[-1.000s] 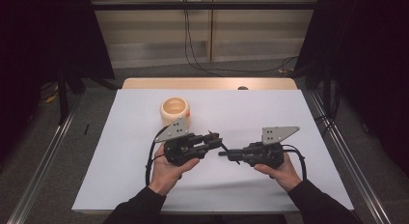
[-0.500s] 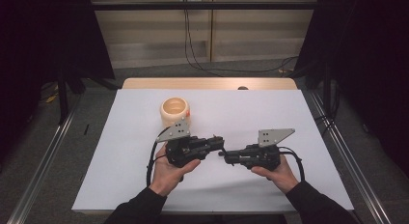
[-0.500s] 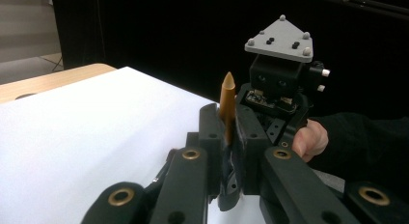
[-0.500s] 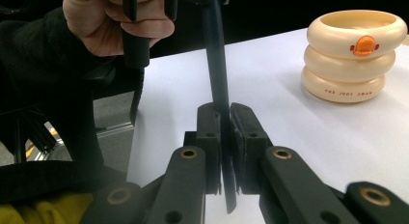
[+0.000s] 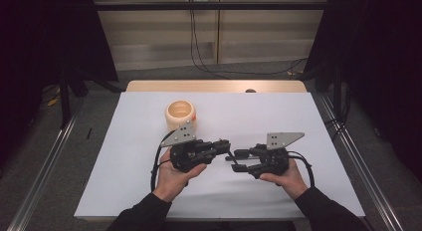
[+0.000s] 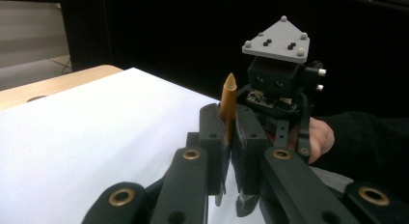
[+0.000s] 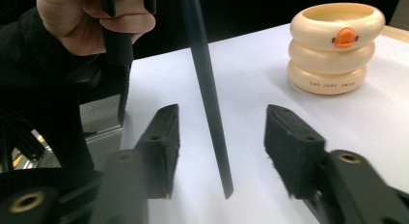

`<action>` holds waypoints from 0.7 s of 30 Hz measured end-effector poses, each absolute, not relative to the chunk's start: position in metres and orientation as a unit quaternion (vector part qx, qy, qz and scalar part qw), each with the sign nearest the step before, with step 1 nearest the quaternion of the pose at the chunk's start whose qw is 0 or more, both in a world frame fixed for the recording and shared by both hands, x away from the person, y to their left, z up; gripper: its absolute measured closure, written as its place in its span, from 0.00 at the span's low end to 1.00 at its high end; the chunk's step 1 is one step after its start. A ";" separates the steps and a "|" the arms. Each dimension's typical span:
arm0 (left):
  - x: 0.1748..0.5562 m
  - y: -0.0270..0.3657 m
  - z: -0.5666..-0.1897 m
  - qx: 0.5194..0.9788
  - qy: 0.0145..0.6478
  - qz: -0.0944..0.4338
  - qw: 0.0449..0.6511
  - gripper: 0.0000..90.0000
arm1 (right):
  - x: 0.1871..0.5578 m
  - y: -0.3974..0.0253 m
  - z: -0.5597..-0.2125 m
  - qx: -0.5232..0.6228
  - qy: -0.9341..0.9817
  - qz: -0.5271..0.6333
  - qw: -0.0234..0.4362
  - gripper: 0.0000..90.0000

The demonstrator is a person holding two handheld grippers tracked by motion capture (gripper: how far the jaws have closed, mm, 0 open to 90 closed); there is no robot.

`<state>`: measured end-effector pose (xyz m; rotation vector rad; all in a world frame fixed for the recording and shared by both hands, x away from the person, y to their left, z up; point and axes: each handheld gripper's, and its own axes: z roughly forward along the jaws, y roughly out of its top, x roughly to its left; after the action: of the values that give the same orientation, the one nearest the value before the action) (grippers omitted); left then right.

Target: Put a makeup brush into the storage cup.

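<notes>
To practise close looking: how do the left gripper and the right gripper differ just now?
The left gripper is shut on a thin stick; the right gripper is open, its jaws either side of that stick without touching it. The left gripper sits nearer the cream cup than the right gripper. Both are hand-held over the white sheet, tips facing each other.

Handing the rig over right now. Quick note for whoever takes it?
Left hand-held gripper: shut on the pen, brown tip above its jaws.
Right hand-held gripper: open, jaws either side of the pen's black shaft, not closed on it.
Cream cup: upright on the white table, apart from both.
Done: pen lifted. Left: probably close right, release left; the cup may be the target.
</notes>
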<state>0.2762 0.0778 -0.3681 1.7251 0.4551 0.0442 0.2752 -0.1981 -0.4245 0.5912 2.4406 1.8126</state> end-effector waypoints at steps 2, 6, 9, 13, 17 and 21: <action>0.277 0.079 -0.368 0.752 0.200 0.021 0.627 0.94 | 0.275 -0.199 -0.424 0.196 0.785 0.588 0.027 0.41; 0.279 0.083 -0.364 0.752 0.204 0.028 0.627 0.94 | 0.275 -0.200 -0.422 0.203 0.777 0.595 0.040 0.26; 0.280 0.086 -0.363 0.751 0.205 0.035 0.627 0.94 | 0.275 -0.202 -0.420 0.216 0.765 0.605 0.046 0.17; 0.281 0.088 -0.363 0.752 0.209 0.036 0.624 0.94 | 0.274 -0.204 -0.420 0.216 0.768 0.600 0.063 0.09; 0.281 0.089 -0.362 0.752 0.211 0.037 0.623 0.94 | 0.272 -0.203 -0.419 0.207 0.765 0.606 0.069 0.08; 0.282 0.092 -0.362 0.750 0.216 0.039 0.624 0.94 | 0.272 -0.206 -0.418 0.216 0.760 0.608 0.077 0.07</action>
<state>0.2817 0.0919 -0.3615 1.7215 0.4954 0.0895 0.2722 -0.2059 -0.4184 0.6462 2.2791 1.8216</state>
